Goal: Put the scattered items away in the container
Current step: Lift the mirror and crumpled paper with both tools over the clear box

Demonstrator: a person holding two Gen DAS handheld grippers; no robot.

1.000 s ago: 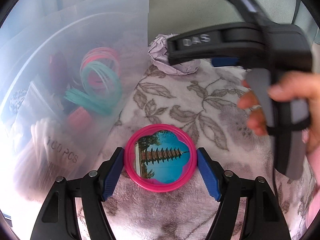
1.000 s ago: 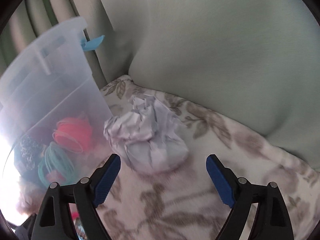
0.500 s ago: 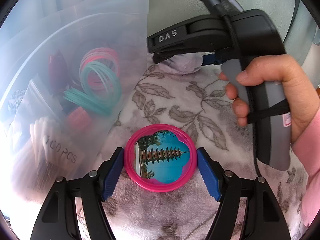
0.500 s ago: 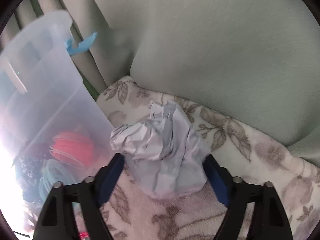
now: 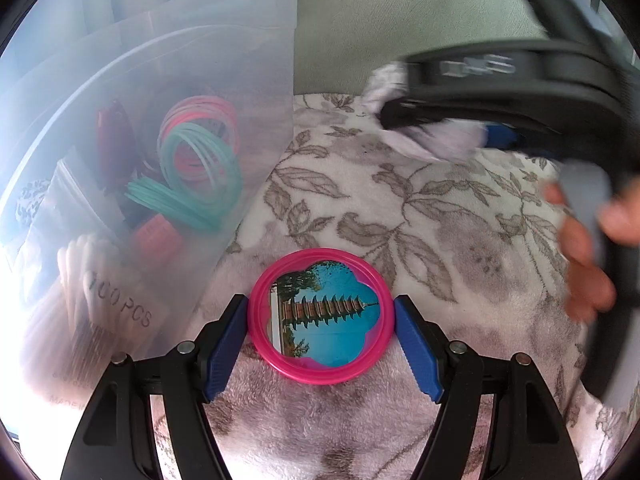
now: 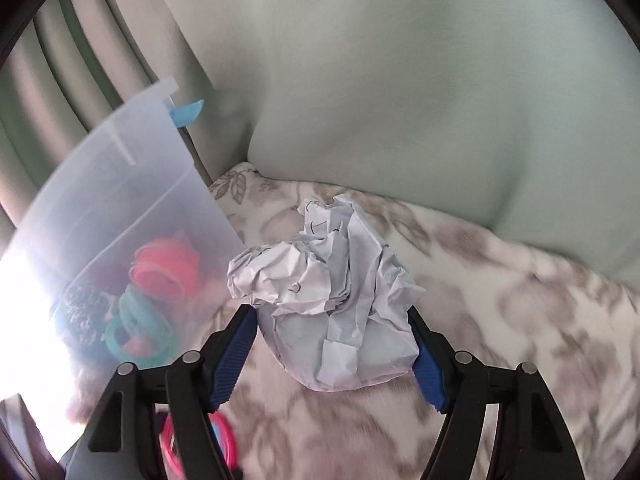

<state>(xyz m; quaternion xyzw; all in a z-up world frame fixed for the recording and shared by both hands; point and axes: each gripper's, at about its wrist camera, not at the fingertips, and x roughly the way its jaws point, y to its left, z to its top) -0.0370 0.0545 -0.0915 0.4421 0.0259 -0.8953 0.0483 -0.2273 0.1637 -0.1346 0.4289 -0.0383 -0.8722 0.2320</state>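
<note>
Bright left glare, motion blur, fisheye

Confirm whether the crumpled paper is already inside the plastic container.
No: the crumpled paper ball sits between the right claw's blue pads, outside the translucent container, above the floral blanket.

A clear packet (image 5: 116,312) inside the translucent container (image 5: 224,60) reads "100 PCS".
</note>
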